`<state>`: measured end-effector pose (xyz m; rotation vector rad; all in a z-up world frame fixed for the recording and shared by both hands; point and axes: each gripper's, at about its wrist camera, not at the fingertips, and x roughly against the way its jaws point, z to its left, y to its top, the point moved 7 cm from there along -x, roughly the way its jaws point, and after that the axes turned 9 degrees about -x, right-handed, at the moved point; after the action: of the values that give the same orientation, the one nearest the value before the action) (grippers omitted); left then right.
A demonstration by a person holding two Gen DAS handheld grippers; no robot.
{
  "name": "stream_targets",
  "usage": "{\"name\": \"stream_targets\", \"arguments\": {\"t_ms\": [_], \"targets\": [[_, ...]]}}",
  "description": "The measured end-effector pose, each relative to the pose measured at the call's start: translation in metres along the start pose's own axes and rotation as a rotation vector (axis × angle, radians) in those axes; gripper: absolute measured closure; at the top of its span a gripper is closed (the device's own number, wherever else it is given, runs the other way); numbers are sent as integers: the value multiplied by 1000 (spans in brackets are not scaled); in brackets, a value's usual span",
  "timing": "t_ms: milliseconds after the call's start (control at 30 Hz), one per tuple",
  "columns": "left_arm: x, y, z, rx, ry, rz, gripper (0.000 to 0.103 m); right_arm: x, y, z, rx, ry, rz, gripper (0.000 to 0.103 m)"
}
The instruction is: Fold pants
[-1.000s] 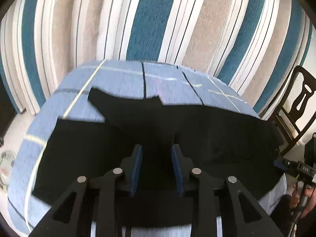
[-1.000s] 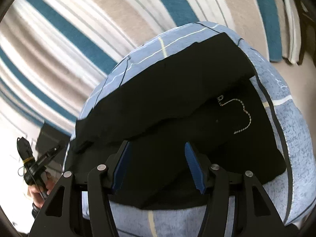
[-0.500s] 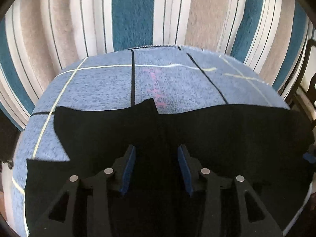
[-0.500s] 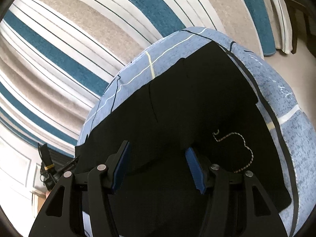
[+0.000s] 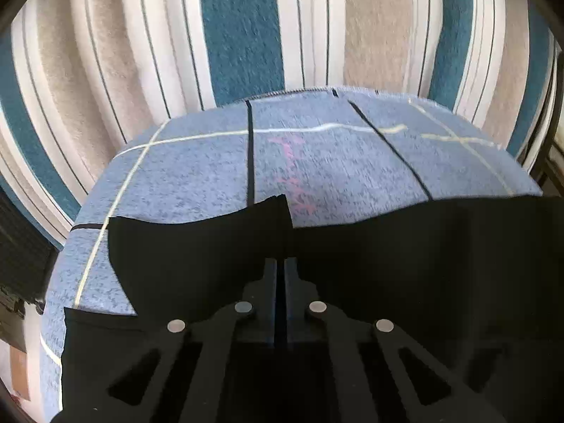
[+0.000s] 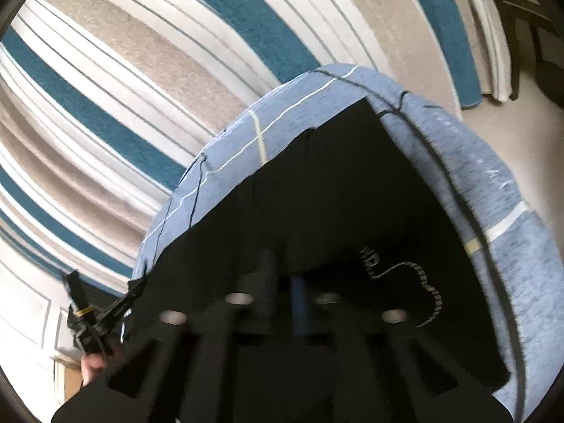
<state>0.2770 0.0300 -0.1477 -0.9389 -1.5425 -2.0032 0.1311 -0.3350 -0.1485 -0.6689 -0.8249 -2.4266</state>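
The black pants (image 5: 387,264) lie spread across a counter covered with a blue cloth (image 5: 197,176), filling the lower half of the left wrist view and the lower middle of the right wrist view. The left tool (image 5: 281,268) has its two blue pads pressed together on the fabric at lower center of its frame, just below a raised point of cloth, so it looks to be pinching the pants. The right tool (image 6: 285,282) is blurred at lower center of its frame; its fingers appear drawn close over the dark fabric, but whether they hold it I cannot tell. A drawstring (image 6: 419,282) curls on the pants at lower right of that view, which suggests the waist end lies there. One layer seems already laid over another, so a first fold may be done, though further folds appear to remain. A striped rug (image 5: 243,35) fills the upper frame. No containers are in view.
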Motion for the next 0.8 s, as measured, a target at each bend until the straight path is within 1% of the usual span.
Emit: {"name": "stream_targets", "arguments": {"t_ms": [133,233,367,467,533,600,633,667,700,767,800], "targets": [[24,4,26,105,-1,-55,98,15,5,12,25,24,-23,100],[47,6,53,195,2,-97,99,33,7,28,40,64,-44,100],[92,-1,90,324,2,-172,99,68,6,42,46,117,-77,100],[127,-18,109,401,-4,-221,99,85,-2,32,38,100,-79,100],[143,-37,119,440,6,-234,99,83,-15,12,12,65,-48,100],[146,-62,124,480,-6,-215,99,71,-30,-10,-20,24,9,100],[141,-75,125,492,-7,-190,99,63,-39,-22,-33,-6,46,100],[133,-91,123,504,-13,-148,99,55,-48,-33,-43,-34,79,100],[123,-105,121,520,-21,-105,99,51,-54,-43,-59,-51,93,100],[107,-129,116,558,-42,-32,99,47,-57,-52,-105,-25,106,100],[104,-136,114,568,-40,-17,99,48,-55,-51,-109,-19,98,100]]}}
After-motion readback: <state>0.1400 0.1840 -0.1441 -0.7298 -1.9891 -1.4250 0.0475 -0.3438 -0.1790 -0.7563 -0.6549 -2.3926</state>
